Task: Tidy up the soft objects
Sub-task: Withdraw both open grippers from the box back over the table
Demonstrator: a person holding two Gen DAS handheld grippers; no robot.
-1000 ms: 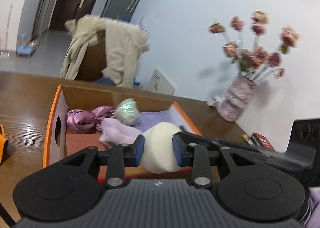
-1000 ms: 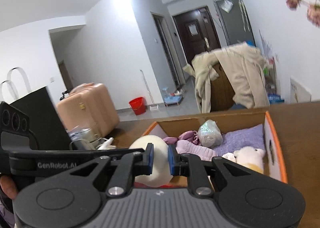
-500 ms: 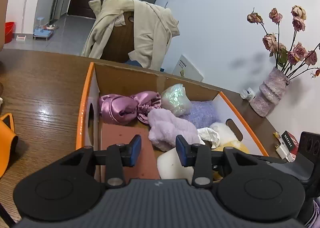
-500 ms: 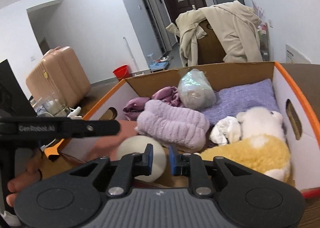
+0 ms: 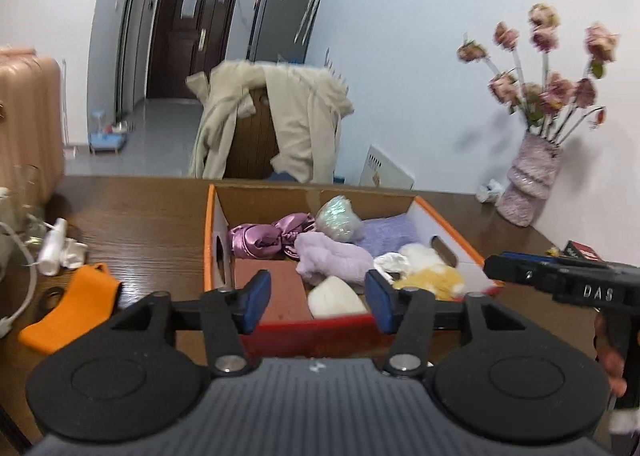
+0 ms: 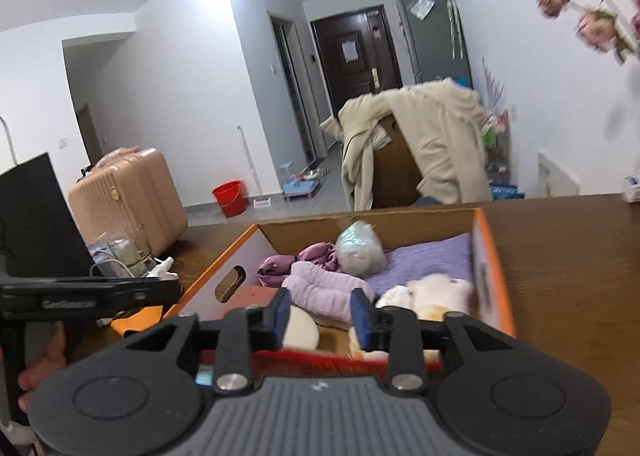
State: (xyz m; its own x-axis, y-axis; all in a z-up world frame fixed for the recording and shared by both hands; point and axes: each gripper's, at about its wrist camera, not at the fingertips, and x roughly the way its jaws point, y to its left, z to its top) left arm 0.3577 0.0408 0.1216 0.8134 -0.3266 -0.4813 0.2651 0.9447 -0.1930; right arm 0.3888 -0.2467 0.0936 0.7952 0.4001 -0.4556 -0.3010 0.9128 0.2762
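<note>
Two tools, and neither has anything in it: your left tool [image 5: 316, 302] and right tool [image 6: 320, 316] are both spreading their jaws with only air between the pads, at the near wall of the cardboard box [image 5: 448, 222]. The cream ball [image 5: 336, 298] sits loose in the box's near end beside the lilac fluffy cloth [image 5: 334, 260], low enough that the walls should keep it from rolling onto the surface [image 5: 132, 216].

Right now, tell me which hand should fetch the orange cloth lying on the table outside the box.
Left. The orange cloth lies just left of the left tool, whose jaws are opening with nothing gripped; the right tool faces the box.
</note>
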